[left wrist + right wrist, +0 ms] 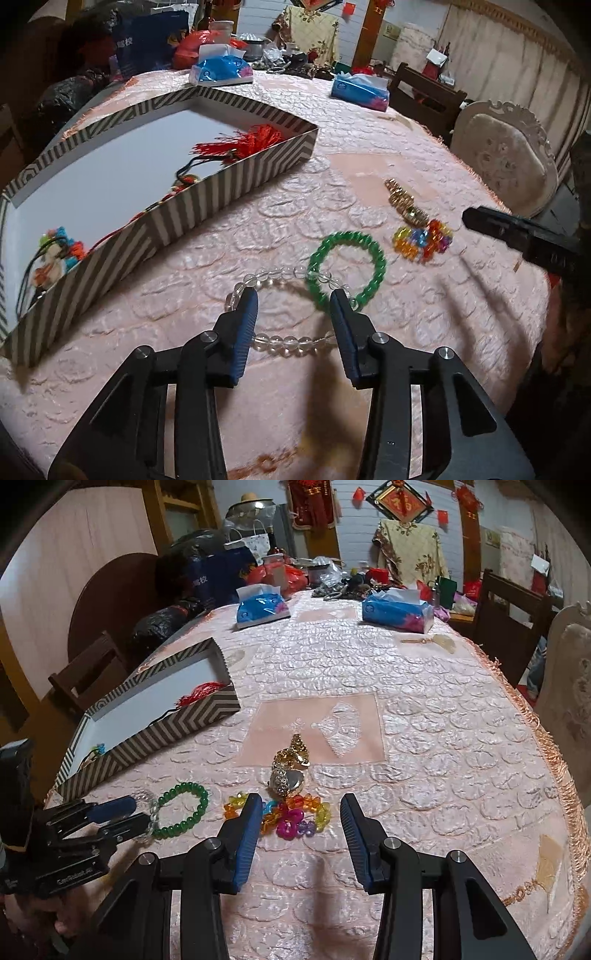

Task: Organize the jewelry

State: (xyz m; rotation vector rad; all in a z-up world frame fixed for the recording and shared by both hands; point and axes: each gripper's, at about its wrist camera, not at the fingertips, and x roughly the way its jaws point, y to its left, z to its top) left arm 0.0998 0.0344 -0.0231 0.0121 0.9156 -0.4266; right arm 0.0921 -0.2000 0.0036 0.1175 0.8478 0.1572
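Left gripper (293, 297) stands open over a clear bead bracelet (280, 341) lying on the pink tablecloth (424, 332), its fingers straddling the loop. A green bracelet (369, 247) overlaps it. Right gripper (297, 803), also open and empty, hovers by a multicoloured bracelet (291, 818) and gold watch (291, 775). The striped box (177, 218) sits left.

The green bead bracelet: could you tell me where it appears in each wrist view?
Left wrist view: green bead bracelet at centre, just beyond the fingertips, overlapping the clear bead bracelet.
Right wrist view: lower left, beside the other gripper.
Shared landmark: striped box.
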